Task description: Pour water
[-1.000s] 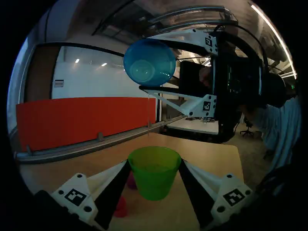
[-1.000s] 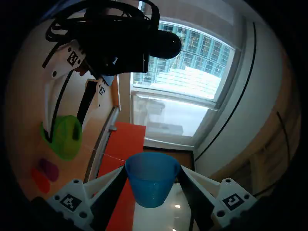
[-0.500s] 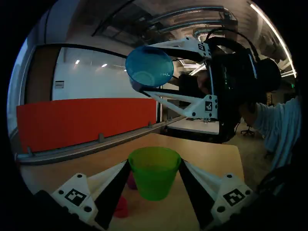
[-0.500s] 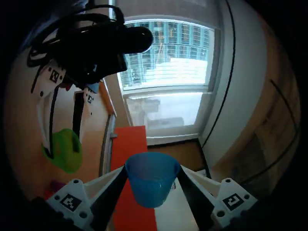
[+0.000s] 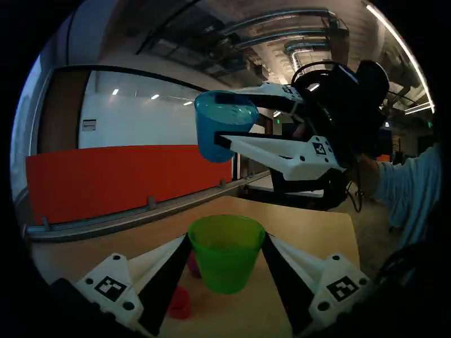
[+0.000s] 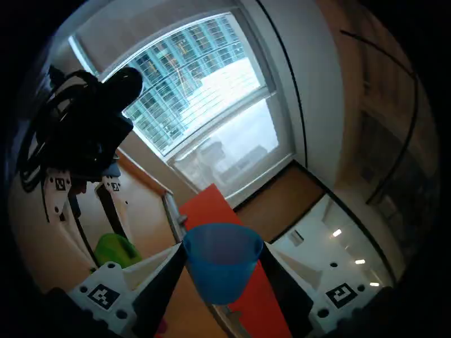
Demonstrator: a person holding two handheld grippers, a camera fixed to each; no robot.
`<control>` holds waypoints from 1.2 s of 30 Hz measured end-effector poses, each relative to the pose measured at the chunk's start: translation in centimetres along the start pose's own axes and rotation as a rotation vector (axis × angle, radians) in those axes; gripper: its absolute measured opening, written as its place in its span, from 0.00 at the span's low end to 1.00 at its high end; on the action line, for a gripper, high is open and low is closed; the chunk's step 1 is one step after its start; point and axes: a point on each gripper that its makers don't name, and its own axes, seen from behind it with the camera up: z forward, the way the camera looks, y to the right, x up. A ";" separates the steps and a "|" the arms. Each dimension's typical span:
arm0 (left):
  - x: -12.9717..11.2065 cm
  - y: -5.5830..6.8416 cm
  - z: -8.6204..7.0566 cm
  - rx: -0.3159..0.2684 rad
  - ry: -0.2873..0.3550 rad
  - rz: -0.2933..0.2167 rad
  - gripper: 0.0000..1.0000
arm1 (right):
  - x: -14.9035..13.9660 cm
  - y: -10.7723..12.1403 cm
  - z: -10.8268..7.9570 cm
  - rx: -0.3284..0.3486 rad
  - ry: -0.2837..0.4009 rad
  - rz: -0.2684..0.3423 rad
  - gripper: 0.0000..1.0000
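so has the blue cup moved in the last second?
Yes: blue cup tipped back near upright and dropped, now overlapping the orange panel's top edge.

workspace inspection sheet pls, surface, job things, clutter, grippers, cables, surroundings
surface: wooden table.
job's things: green cup upright; blue cup held higher, roughly upright.
clutter: small red thing and purple thing beside the green cup.
grippers: left gripper shut on green cup; right gripper shut on blue cup.
cables: black cables bunched on the left gripper's body.
surroundings: orange partition, large window, ceiling pipes.
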 end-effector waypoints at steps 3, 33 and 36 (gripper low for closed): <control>0.1 -0.1 -0.1 0.003 0.002 0.001 0.87 | -0.1 -0.3 -0.5 -0.010 -0.004 0.118 0.92; 0.6 -3.3 -3.0 0.094 -0.004 0.020 0.87 | -3.0 -3.0 -4.4 0.066 -0.063 0.821 0.92; 0.5 -3.9 -3.6 0.110 -0.007 0.021 0.87 | -3.8 -3.4 -4.8 0.067 -0.076 0.831 0.92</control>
